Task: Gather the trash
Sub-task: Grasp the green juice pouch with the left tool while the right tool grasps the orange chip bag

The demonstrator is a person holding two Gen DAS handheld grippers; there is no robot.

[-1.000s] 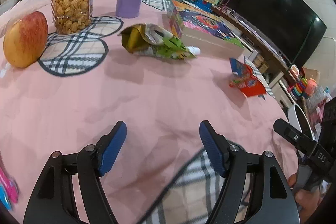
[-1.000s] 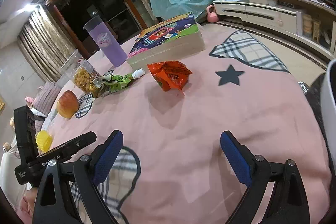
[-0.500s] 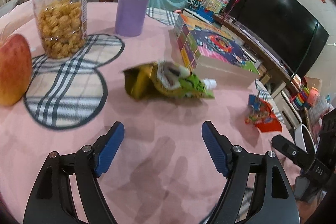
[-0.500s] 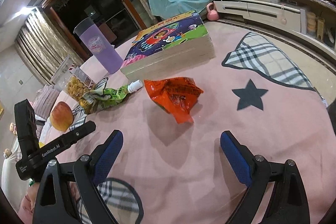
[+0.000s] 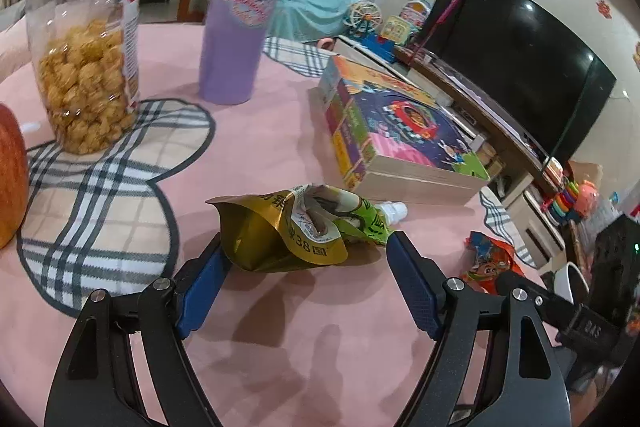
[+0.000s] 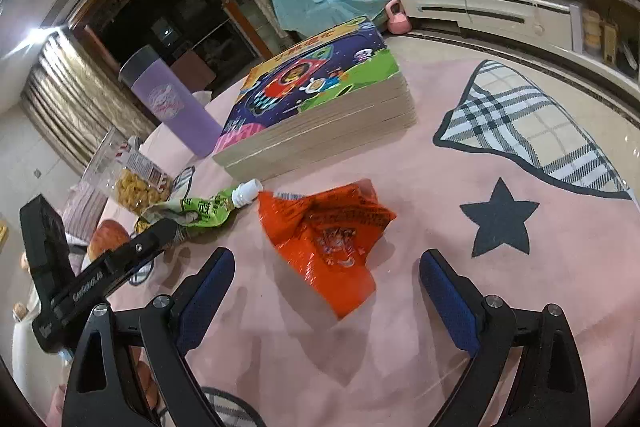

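A crumpled gold and green spouted pouch (image 5: 296, 227) lies on the pink tablecloth (image 5: 280, 307), its white cap pointing right. My left gripper (image 5: 306, 267) is open, its blue pads either side of the pouch's near edge, not closed on it. The pouch also shows in the right wrist view (image 6: 200, 209). A crumpled orange wrapper (image 6: 328, 239) lies flat on the cloth. My right gripper (image 6: 326, 287) is open, with the wrapper's near end between its pads. The wrapper shows at the right of the left wrist view (image 5: 488, 261).
A thick colourful book (image 5: 392, 135) lies just behind both pieces of trash. A purple tumbler (image 5: 240, 11), a clear jar of snacks (image 5: 86, 75) and an apple (image 5: 10, 175) stand at the back left. The table edge falls away to the right.
Both grippers have moved forward. The pouch now sits between my left pads and the orange wrapper between my right pads. Both stay open.
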